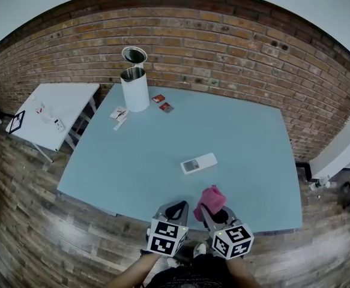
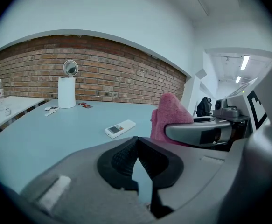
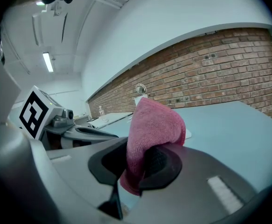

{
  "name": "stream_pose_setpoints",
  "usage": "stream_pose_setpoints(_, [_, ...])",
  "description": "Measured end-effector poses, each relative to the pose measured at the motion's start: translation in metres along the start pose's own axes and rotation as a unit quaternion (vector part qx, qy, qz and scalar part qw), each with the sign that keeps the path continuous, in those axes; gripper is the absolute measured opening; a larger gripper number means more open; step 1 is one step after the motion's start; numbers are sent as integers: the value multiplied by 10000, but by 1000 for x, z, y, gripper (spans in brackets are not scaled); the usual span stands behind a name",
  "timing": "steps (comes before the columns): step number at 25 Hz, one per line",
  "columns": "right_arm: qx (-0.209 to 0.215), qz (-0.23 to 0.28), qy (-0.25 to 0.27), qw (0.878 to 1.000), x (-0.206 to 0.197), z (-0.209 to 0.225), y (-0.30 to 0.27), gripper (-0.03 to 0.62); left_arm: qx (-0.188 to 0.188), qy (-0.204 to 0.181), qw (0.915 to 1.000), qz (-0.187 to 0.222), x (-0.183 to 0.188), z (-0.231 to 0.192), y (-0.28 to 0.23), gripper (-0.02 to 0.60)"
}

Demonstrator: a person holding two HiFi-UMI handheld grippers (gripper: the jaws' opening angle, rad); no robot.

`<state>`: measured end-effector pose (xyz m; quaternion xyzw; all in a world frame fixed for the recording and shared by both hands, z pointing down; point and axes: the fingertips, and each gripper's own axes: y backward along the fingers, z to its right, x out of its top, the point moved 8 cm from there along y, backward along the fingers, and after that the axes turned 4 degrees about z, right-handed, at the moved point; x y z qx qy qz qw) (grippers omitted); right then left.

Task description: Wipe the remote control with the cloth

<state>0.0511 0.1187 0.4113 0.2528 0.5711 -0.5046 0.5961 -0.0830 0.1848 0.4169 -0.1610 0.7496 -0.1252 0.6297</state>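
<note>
A white remote control (image 1: pixel 199 163) lies face up on the light blue table (image 1: pixel 144 161), a little right of the middle; the left gripper view shows the remote (image 2: pixel 120 128) ahead. My right gripper (image 1: pixel 209 212) is shut on a pink cloth (image 1: pixel 211 200) that stands up from its jaws over the table's near edge. In the right gripper view the cloth (image 3: pixel 152 129) is pinched between the pads. My left gripper (image 1: pixel 175 210) is beside it on the left, shut with nothing in it, its pads (image 2: pixel 126 157) touching. Both grippers are short of the remote.
A white cylindrical bin (image 1: pixel 134 87) with its lid raised stands at the table's far left. Small cards and packets (image 1: pixel 162 103) lie beside it. A white side table (image 1: pixel 51 113) stands to the left. A brick wall (image 1: pixel 235 41) runs behind.
</note>
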Motion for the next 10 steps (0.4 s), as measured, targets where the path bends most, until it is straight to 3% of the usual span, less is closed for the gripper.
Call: stream_pose_setpoints(10, [13, 36, 164, 9999, 8, -15, -13, 63, -45, -276, 9996, 26, 7, -8, 3, -8])
